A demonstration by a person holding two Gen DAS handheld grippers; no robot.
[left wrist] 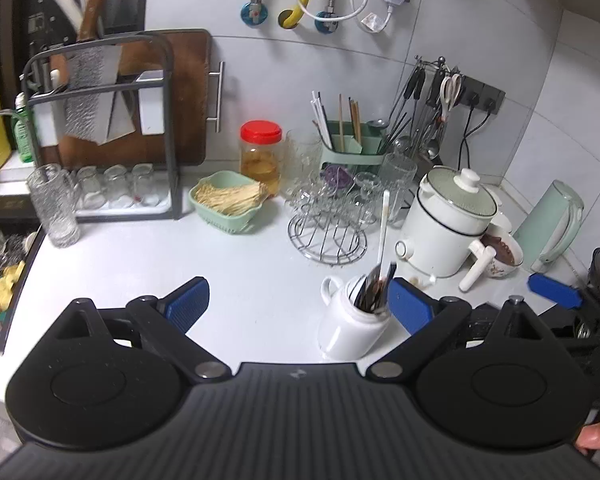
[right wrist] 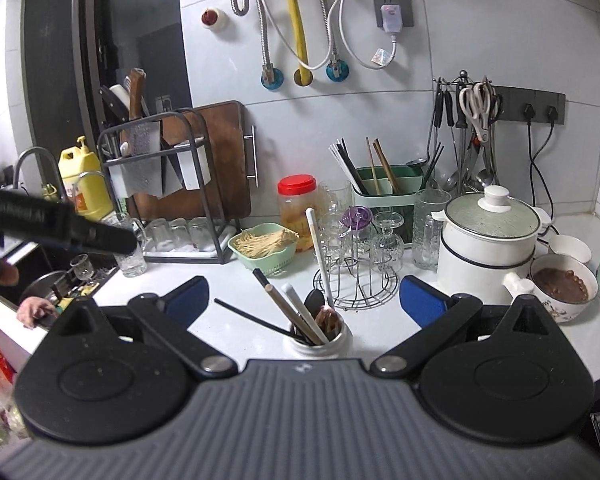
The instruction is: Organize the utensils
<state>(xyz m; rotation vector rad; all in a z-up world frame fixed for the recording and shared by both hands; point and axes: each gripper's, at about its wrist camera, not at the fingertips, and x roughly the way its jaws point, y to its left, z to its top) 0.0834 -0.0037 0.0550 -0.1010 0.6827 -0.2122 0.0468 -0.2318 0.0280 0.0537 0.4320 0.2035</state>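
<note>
Blue-padded left hand-held gripper [left wrist: 300, 300]: jaws spread wide, gripping nothing. Right hand-held gripper [right wrist: 302, 300]: likewise spread and empty. White mug [left wrist: 350, 330] on white bench [left wrist: 240, 272], just beside left gripper's right pad, holding utensils [right wrist: 300, 312], apparently chopsticks and spoons. Wire glass rack [left wrist: 327, 236] behind.

Countertop clutter: red-lidded jar [left wrist: 261, 152], green basket of noodles [left wrist: 231, 201], white lidded cooker [left wrist: 452, 220], wooden cutting board [left wrist: 180, 92] against the wall.
</note>
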